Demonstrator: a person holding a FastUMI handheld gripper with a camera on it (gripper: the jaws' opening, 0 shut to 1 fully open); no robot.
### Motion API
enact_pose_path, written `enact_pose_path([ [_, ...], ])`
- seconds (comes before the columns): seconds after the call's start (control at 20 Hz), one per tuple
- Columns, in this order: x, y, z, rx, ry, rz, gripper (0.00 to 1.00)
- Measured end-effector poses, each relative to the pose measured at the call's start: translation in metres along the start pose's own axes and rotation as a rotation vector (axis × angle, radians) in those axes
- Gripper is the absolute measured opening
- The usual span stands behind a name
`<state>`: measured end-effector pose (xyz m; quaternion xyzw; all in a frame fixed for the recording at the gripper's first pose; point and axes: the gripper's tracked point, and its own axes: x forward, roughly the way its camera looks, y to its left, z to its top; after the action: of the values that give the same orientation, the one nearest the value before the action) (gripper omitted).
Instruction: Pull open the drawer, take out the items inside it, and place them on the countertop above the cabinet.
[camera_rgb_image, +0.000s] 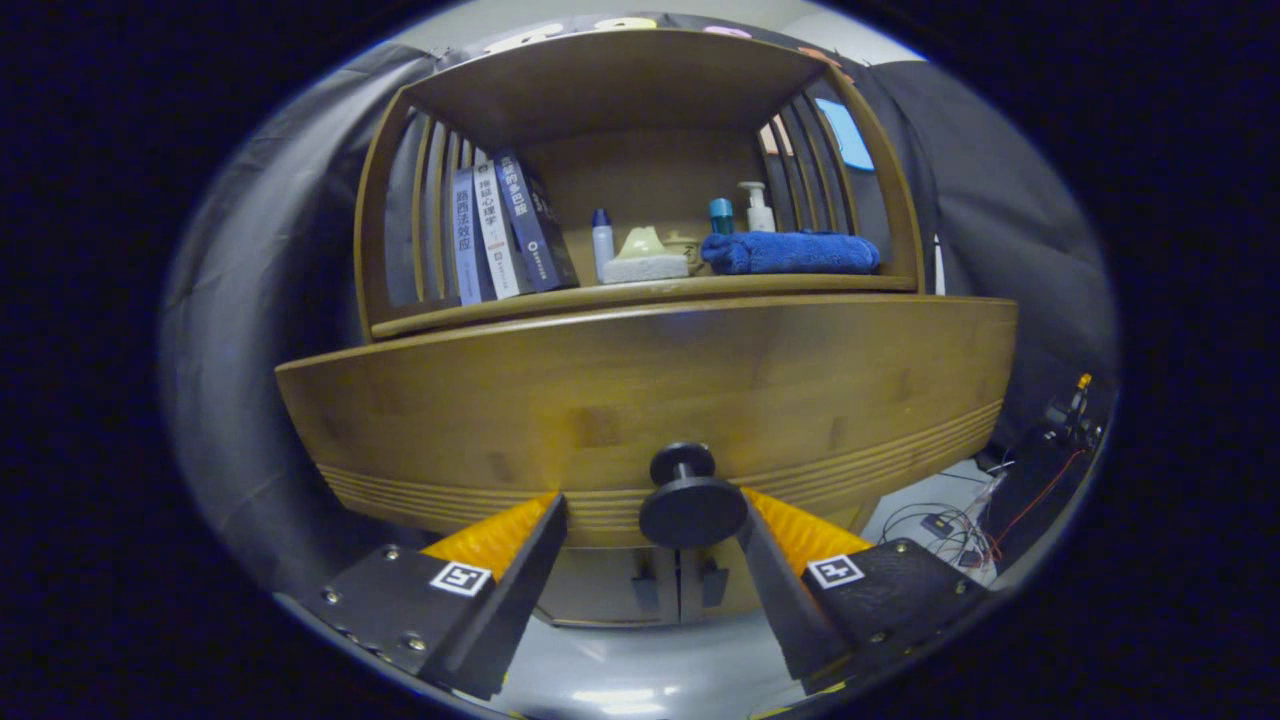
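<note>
A wooden cabinet fills the space ahead of me. Its drawer front (640, 400) is a wide wooden panel with grooves along the lower edge, and a round black knob (692, 508) stands out from it. My gripper (650, 500) is open, with the knob between its fingers. The knob sits close against the right finger (775, 545), while a gap separates it from the left finger (520, 550). The inside of the drawer is hidden. Just above the drawer runs the countertop (640, 292).
On the countertop, under a slatted wooden shelf, stand three books (505, 235), a small bottle (602, 243), a pale sponge (645, 265), a folded blue towel (790, 252) and a pump bottle (758, 208). Two lower cabinet doors (680, 585) sit beneath the drawer. Cables (950, 525) lie on the floor at the right.
</note>
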<state>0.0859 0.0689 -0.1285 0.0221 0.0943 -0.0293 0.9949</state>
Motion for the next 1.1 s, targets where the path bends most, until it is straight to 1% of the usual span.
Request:
enact_pose_path([
  [0.55, 0.054, 0.002, 0.015, 0.007, 0.015, 0.026, 0.99],
  [0.8, 0.075, 0.004, 0.019, 0.009, 0.031, 0.02, 0.99],
  [1.1, 0.091, 0.005, 0.024, -0.009, 0.042, 0.019, 0.99],
])
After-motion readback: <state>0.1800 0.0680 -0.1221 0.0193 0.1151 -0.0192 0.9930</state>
